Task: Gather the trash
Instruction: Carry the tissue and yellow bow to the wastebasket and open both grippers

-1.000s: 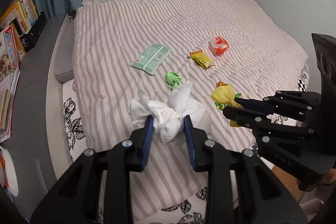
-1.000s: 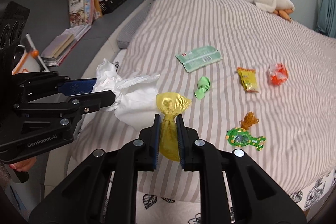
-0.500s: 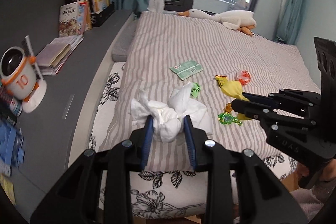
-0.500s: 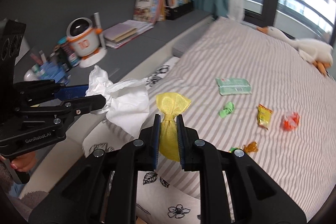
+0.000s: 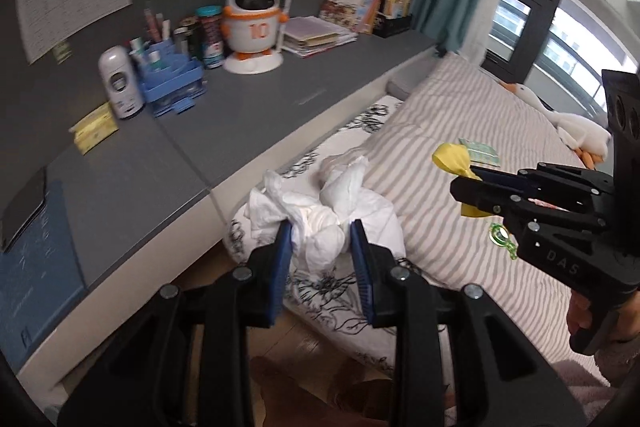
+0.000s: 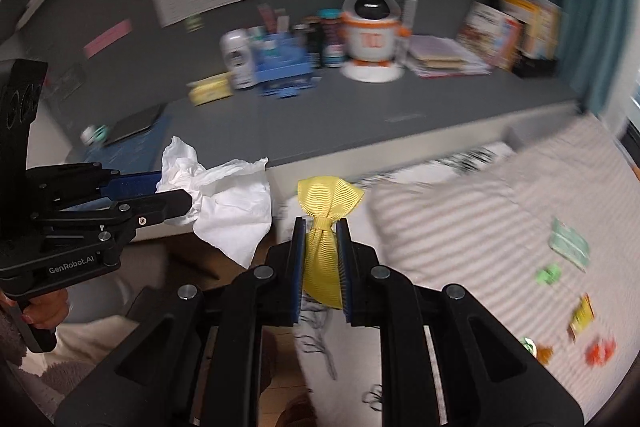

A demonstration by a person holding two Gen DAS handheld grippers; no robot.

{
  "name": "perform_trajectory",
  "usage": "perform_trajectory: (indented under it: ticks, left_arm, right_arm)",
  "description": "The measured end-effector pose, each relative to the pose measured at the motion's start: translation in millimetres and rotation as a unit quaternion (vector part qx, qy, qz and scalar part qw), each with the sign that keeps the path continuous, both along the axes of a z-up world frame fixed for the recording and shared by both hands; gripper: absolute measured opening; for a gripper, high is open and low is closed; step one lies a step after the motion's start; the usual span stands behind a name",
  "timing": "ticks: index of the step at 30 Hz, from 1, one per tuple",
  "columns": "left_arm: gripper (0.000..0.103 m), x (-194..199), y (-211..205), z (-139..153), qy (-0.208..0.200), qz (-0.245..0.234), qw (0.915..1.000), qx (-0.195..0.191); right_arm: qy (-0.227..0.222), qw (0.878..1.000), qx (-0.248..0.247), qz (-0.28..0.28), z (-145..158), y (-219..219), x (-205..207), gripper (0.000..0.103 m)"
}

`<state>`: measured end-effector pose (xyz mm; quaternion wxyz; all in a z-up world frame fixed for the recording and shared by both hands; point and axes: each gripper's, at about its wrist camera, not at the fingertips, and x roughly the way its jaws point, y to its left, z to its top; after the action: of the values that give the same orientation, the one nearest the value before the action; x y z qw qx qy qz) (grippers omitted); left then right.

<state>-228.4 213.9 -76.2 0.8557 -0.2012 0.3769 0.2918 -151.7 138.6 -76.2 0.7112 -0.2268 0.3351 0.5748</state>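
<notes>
My left gripper point(image 5: 320, 231) is shut on a crumpled white tissue point(image 5: 320, 203), held in the air over the corner of the bed. The same tissue point(image 6: 228, 203) and the left gripper point(image 6: 176, 197) show at the left of the right wrist view. My right gripper point(image 6: 321, 233) is shut on a yellow ribbon bow point(image 6: 326, 211), also off the bed; in the left wrist view that bow point(image 5: 452, 157) sticks out of the right gripper point(image 5: 466, 177). More trash lies on the striped bedcover point(image 6: 460, 227): a green packet point(image 6: 570, 245), a green wrapper point(image 6: 548, 274), a yellow wrapper point(image 6: 582, 317), a red wrapper point(image 6: 600, 349).
A grey desk point(image 5: 240, 107) runs along the bed, carrying a white-and-orange robot toy point(image 5: 252, 27), a blue organiser point(image 5: 170, 79), bottles, books point(image 5: 360, 7) and a yellow pad point(image 5: 94, 133). A plush goose point(image 5: 576, 123) lies by the window. Wooden floor point(image 5: 304, 355) shows below the grippers.
Both grippers have swung left and lifted away from the middle of the bed toward the desk side, still holding the tissue and the bow. The trash on the bedcover now lies farther off.
</notes>
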Motion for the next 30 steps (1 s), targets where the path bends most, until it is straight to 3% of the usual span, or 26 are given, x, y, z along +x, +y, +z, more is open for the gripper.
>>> perform_trajectory:
  ticks: [4,9,15,20,24,27,30]
  left_arm:
    - [0.030,-74.3,11.7,5.2,-0.003,0.094,0.9956,0.003]
    - [0.030,-182.6,23.3,14.4,0.001,0.205,0.9786,0.010]
    - [0.030,-331.4,20.2,18.9,0.030,0.341,0.9396,0.015]
    - [0.030,-447.6,0.3,10.1,0.054,0.450,0.8916,0.004]
    - [0.030,-516.8,-15.6,-2.2,0.052,0.505,0.8613,-0.022]
    - [0.030,-549.2,-25.5,-11.0,0.042,0.525,0.8489,-0.039]
    - [0.030,-574.0,-31.7,-22.0,0.030,0.533,0.8441,-0.052]
  right_arm:
    - [0.005,0.996,0.006,0.087,5.8,39.5,-61.7,0.014]
    - [0.004,0.981,0.011,0.195,12.0,91.3,-163.0,0.014]
    - [0.027,0.943,0.005,0.331,2.0,144.7,-320.8,0.014]
    - [0.048,0.898,-0.015,0.438,-11.0,167.6,-445.3,0.014]
    - [0.053,0.866,-0.035,0.496,-27.9,171.8,-526.5,0.014]
    - [0.045,0.848,-0.053,0.525,-41.9,167.8,-574.6,0.014]
    - [0.036,0.840,-0.069,0.537,-53.4,166.0,-603.5,0.014]
